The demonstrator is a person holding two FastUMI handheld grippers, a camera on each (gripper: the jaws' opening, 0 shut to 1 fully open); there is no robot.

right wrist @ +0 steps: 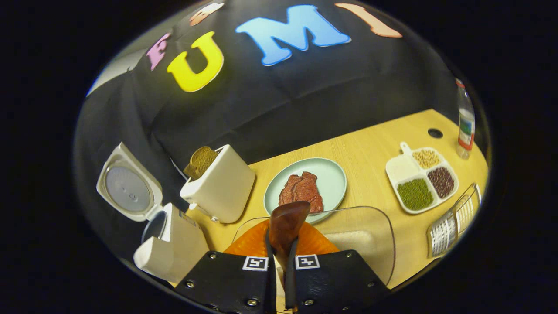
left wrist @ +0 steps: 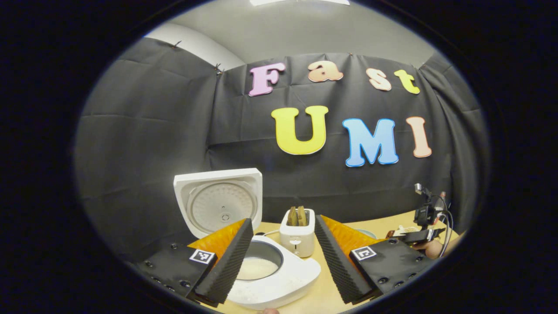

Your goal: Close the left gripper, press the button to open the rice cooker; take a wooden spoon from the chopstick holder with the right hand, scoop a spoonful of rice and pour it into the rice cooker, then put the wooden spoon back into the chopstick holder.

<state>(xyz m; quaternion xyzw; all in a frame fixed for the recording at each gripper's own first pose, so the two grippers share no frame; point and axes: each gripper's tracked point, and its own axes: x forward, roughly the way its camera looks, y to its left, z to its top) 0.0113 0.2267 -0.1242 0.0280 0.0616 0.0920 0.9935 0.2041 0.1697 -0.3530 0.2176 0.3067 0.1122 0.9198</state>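
In your right gripper view, the toaster (right wrist: 220, 185) stands right of the open rice cooker (right wrist: 168, 244). The plate (right wrist: 333, 181) lies right of the toaster, the divided tray (right wrist: 403, 168) farther right, the bottle (right wrist: 465, 122) behind it.

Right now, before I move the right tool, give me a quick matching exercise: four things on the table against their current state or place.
Things:
1. rice cooker lid
2. wooden spoon
3. toaster
4. green plate

States:
A. holds a piece of meat
B. clamped between the right tool's fingers
C. raised open
D. has bread sticking out of its slots

Pairs: 1-C, 2-B, 3-D, 4-A
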